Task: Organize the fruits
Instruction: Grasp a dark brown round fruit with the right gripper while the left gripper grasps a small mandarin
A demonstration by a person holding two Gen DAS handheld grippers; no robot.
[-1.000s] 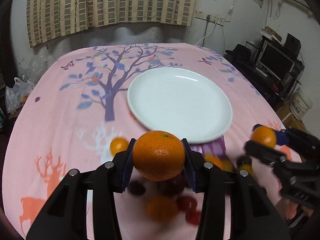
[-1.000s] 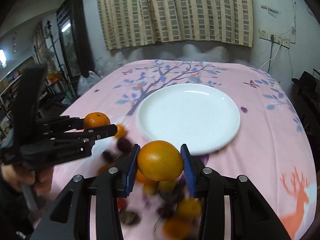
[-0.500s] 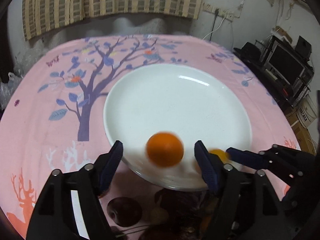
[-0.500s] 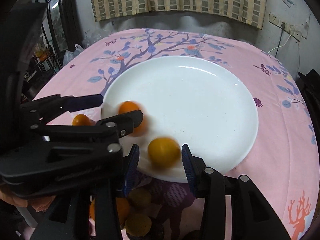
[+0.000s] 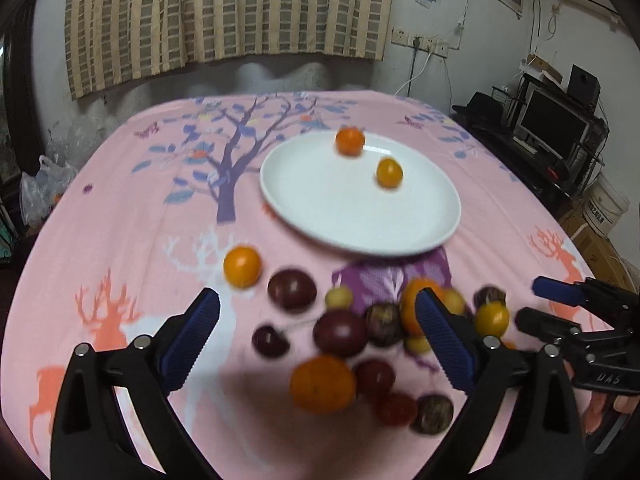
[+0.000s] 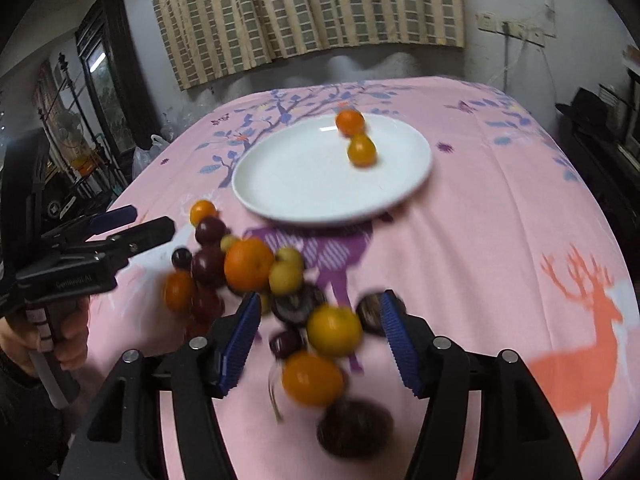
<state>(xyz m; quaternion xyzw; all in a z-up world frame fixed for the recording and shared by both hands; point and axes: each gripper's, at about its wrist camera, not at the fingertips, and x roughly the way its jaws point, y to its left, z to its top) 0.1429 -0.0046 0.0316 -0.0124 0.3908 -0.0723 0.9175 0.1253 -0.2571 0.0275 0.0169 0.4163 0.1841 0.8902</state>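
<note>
I see both tongs spread apart and holding nothing: my left gripper (image 5: 316, 328) and right gripper (image 6: 316, 332) hang over the fruit pile (image 5: 360, 336) on the near side of the pink cloth (image 5: 120, 208). Two oranges (image 6: 351, 122) sit on the far part of the white plate (image 6: 288, 176), touching or nearly so.

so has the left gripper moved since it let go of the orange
Yes. The left gripper has pulled back from the white plate, now open over the fruit pile near the table's front.
</note>
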